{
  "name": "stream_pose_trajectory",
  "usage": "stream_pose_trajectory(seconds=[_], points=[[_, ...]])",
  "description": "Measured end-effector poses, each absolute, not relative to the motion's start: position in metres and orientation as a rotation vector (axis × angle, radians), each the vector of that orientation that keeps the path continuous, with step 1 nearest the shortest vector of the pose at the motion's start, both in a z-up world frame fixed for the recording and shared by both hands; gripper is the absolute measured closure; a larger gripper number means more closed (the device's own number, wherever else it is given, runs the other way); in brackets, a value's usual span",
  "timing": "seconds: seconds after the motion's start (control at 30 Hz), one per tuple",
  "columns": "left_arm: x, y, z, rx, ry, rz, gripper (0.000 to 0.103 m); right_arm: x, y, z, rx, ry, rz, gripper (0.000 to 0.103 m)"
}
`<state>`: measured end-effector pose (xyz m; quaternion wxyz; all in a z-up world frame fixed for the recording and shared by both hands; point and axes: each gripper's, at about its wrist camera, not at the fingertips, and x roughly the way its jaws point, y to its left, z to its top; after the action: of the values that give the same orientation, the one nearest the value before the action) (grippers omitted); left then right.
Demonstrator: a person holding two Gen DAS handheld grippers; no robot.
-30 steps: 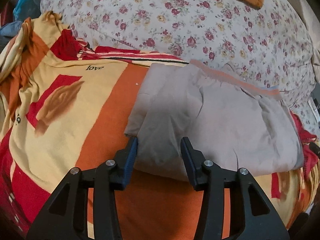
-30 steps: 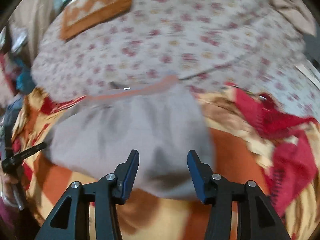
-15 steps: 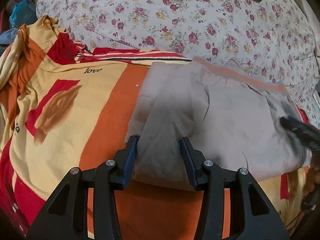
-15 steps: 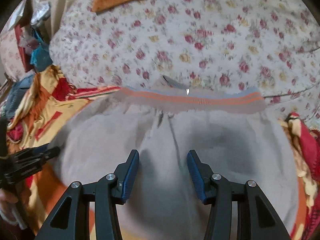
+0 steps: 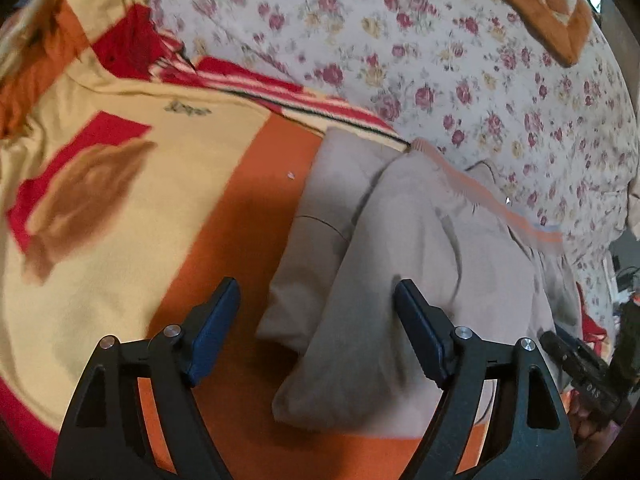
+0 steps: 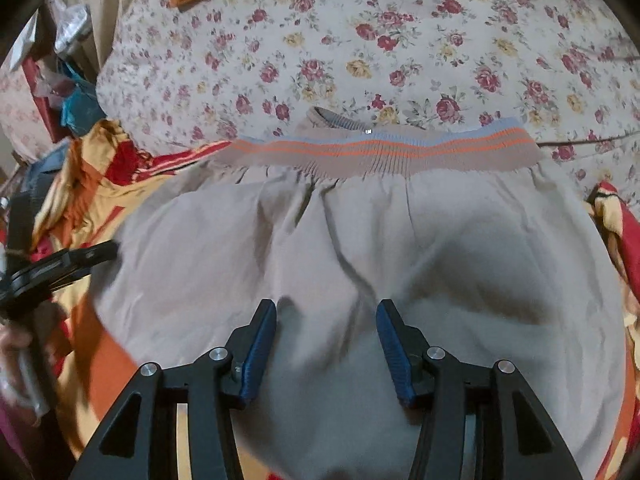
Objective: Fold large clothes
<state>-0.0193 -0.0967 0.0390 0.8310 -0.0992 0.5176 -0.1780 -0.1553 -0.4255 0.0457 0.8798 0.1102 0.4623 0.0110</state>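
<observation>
One folded garment (image 6: 400, 248), one blanket (image 5: 120, 208), two grippers

The beige trousers (image 6: 360, 240) lie folded into a thick stack on the bed, resting on an orange, yellow and red blanket (image 5: 140, 184). Their ribbed waistband (image 6: 380, 152), striped orange with a blue edge, runs along the far side against the floral quilt (image 6: 360, 40). The cloth is softly creased, its near-left corner layered.

Dim, warm indoor light; soft gripper shadows fall on the folded garment (image 6: 360, 248). Strong fisheye bending with dark corner vignetting (both views); left view motion-blurred
</observation>
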Motion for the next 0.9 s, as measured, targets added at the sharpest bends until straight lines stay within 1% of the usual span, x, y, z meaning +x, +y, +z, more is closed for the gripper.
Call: stream_pose_trajectory(seconds=[0.2,0.3,0.37,0.4,0.43,0.47,0.5,0.53,0.57,0.6,0.63,0.73,0.9], points=[[-0.005,-0.113,0.033,-0.204,1.12,-0.447,0.022,-0.163,-0.442,0.056,0.267,0.935,0.019,0.053],[0.001,-0.119,0.029,-0.203,1.129,-0.463,0.021,-0.163,-0.457,0.061,0.301,0.909,-0.005,0.044],[0.003,-0.12,0.029,-0.211,1.139,-0.479,0.021,-0.161,-0.466,0.054,0.327,0.922,-0.019,0.044],[0.004,-0.12,0.029,-0.21,1.142,-0.483,0.027,-0.159,-0.47,0.048,0.344,0.935,-0.017,0.044],[0.003,-0.121,0.03,-0.208,1.15,-0.5,0.045,-0.157,-0.474,0.042,0.363,0.946,-0.017,0.044],[0.002,-0.123,0.032,-0.2,1.16,-0.511,0.057,-0.155,-0.476,0.038,0.372,0.948,-0.019,0.044],[0.001,-0.125,0.033,-0.196,1.165,-0.517,0.073,-0.155,-0.478,0.036,0.377,0.946,-0.021,0.044],[-0.001,-0.127,0.035,-0.196,1.165,-0.52,0.079,-0.154,-0.479,0.036,0.381,0.939,-0.022,0.044],[-0.003,-0.129,0.037,-0.189,1.158,-0.514,0.082,-0.154,-0.48,0.037,0.391,0.933,-0.023,0.044],[-0.005,-0.132,0.042,-0.18,1.149,-0.51,0.087,-0.155,-0.482,0.038,0.404,0.931,-0.023,0.044],[-0.006,-0.133,0.046,-0.185,1.145,-0.509,0.089,-0.156,-0.484,0.04,0.419,0.928,-0.022,0.044],[-0.013,-0.136,0.068,-0.235,1.121,-0.527,0.092,-0.169,-0.489,0.053,0.429,0.907,-0.009,0.044],[-0.033,-0.171,0.119,-0.192,1.037,-0.597,0.093,-0.197,-0.505,0.075,0.378,0.868,-0.036,0.044]])
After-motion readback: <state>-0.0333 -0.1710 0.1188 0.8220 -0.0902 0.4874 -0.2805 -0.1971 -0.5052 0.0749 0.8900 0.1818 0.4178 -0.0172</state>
